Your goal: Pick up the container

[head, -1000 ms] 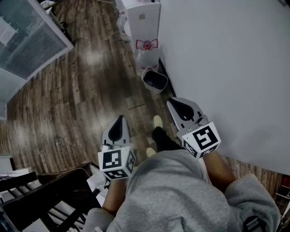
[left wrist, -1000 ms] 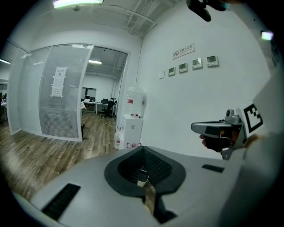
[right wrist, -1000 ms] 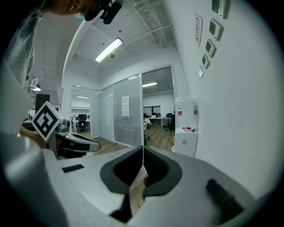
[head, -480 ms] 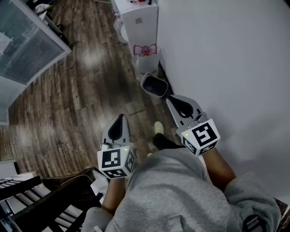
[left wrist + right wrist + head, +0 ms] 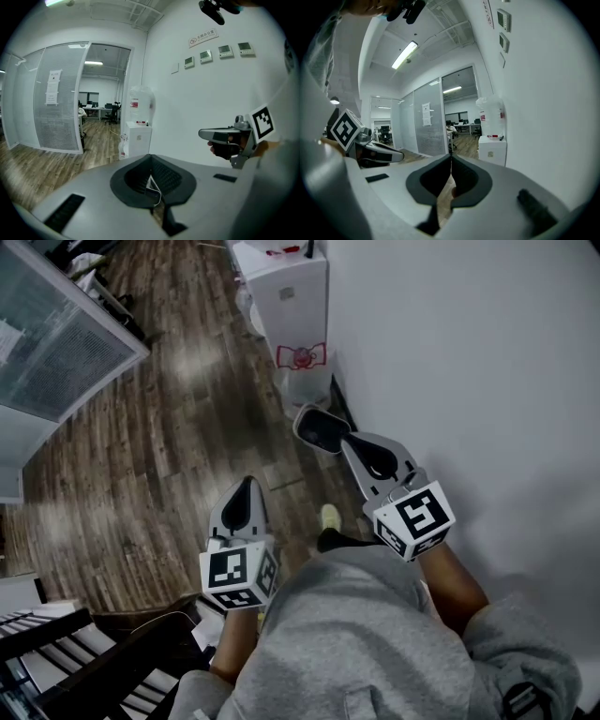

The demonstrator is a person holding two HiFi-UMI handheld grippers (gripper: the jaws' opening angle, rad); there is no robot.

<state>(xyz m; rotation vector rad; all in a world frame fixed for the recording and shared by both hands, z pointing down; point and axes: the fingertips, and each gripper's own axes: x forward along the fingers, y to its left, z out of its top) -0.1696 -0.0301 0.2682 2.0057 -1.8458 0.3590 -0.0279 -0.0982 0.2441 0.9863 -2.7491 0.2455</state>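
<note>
No thing is held. My left gripper (image 5: 247, 484) hangs over the wooden floor, jaws shut and empty; its own view shows the pads meeting (image 5: 151, 157). My right gripper (image 5: 353, 442) is held beside the white wall, also shut with nothing between its jaws (image 5: 451, 157). Just past its tip a small grey bin (image 5: 317, 429) stands on the floor against the wall. Each gripper shows in the other's view: the right gripper (image 5: 206, 134) and the left gripper (image 5: 396, 155).
A white water dispenser (image 5: 286, 292) stands by the wall beyond the bin, also seen as the dispenser (image 5: 137, 136) and the dispenser (image 5: 492, 149). A glass partition (image 5: 56, 334) runs at the left. Dark furniture (image 5: 94, 662) sits at the bottom left. The person's foot (image 5: 329, 517) is below.
The bin and the dispenser have slid down the head view toward the grippers, so the bin now lies at the right gripper's tip. Both grippers stay shut.
</note>
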